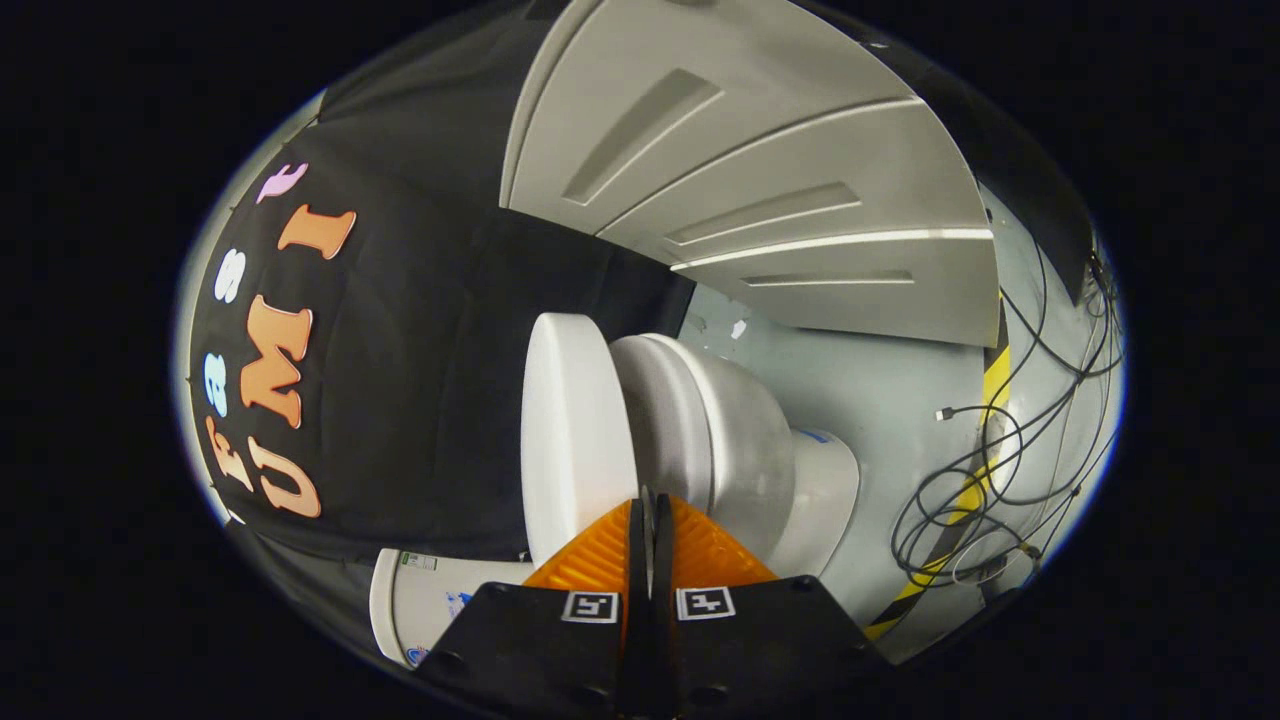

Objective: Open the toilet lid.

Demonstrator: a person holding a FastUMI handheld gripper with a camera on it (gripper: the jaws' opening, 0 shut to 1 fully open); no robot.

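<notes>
The tongs (650, 505) have their two fingers pressed together, with only a thin dark slit between them and nothing held in it. Their tips end right at the near edge of the toilet, at the seam where the lid meets the bowl; whether they actually touch it cannot be told.

The whole scene appears rolled on its side (the camera is tilted), so the toilet seems to lie sideways. Nothing stands between the fingers and the toilet. Beside the fingers, at the tank end, the white ceramic cistern (425, 600) shows a small sticker on its surface. On the other side, well apart from the toilet, a tangle of thin black cables (960, 510) lies looped over the floor, crossing a yellow-and-black striped hazard tape (990, 400).

The smooth white plastic toilet lid (572, 440) is a thick rounded oval, seen edge-on just ahead of the fingers. It lies down against the white glossy ceramic toilet bowl (730, 430), whose rounded body narrows to a pedestal foot on the floor.

The pale grey-blue floor (860, 390) is smooth, with a few small white scraps near the bowl. Beyond it stands a light grey panelled door (740, 170) with recessed rectangles, and black cloth covers the booth's wall (430, 350) behind the lid.
</notes>
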